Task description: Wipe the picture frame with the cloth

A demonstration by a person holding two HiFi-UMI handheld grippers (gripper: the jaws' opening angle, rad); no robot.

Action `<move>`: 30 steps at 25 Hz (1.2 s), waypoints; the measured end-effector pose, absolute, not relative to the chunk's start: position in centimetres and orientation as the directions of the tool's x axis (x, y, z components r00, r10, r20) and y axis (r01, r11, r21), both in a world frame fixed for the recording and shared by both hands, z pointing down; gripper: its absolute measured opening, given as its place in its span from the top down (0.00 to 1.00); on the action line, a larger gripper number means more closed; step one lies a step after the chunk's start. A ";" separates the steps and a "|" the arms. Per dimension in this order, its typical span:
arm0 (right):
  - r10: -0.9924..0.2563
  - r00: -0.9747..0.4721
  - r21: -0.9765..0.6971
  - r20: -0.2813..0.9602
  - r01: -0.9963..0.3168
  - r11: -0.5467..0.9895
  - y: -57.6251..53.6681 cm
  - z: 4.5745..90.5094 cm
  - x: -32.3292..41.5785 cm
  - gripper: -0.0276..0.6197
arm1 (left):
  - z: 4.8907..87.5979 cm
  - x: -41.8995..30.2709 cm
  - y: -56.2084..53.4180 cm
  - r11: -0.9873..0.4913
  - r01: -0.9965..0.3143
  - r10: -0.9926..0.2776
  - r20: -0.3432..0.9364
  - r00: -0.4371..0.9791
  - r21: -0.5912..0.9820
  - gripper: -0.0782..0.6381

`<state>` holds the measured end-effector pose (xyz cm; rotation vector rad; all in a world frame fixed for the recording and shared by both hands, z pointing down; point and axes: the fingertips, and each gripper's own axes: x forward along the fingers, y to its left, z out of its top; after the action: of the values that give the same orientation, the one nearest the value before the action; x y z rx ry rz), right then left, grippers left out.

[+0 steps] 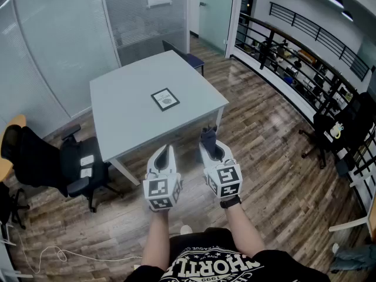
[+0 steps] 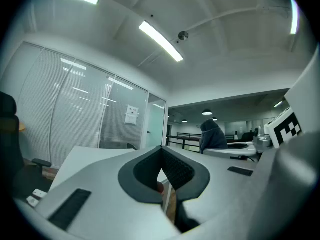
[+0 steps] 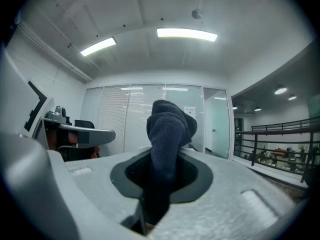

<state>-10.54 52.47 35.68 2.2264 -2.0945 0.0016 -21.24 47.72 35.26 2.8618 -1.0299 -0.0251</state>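
A small dark picture frame (image 1: 165, 98) with a white mat lies flat on the grey square table (image 1: 123, 122), slightly right of centre. I stand off the table's near corner with both grippers raised in front of me. My right gripper (image 1: 210, 143) is shut on a dark blue cloth (image 3: 167, 134), which sticks up between its jaws; the cloth (image 1: 208, 136) also shows in the head view. My left gripper (image 1: 165, 153) is shut with nothing in it, just left of the right one. Both are short of the table, well away from the frame.
A black office chair (image 1: 56, 163) stands left of the table and another chair (image 1: 187, 56) at its far side. Glass partitions (image 1: 53, 46) run behind. A railing (image 1: 294, 46) and a black chair (image 1: 338, 131) are at the right. Wood floor (image 1: 276, 157) surrounds the table.
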 end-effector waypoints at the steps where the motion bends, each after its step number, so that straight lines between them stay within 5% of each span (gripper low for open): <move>1: -0.996 0.062 0.062 0.062 -0.996 -0.058 52.4 36.0 -11.0 0.85 | 35.5 -21.5 47.6 -0.768 -0.631 -0.633 0.018 0.774 0.106 0.90; 16: -0.995 0.047 0.045 0.086 -0.998 -0.044 46.8 37.7 -9.7 0.85 | 36.7 -19.4 42.4 -0.776 -0.618 -0.620 0.025 0.784 0.124 0.90; 30: -0.993 -0.055 -0.039 0.102 -0.998 0.051 26.3 39.8 5.2 0.85 | 38.1 -5.3 23.4 -0.706 -0.698 -0.697 0.059 0.715 0.121 0.90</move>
<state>5.23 26.32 39.79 2.1258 -2.2425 0.1525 -5.27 23.43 38.11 2.7832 -1.1375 0.0136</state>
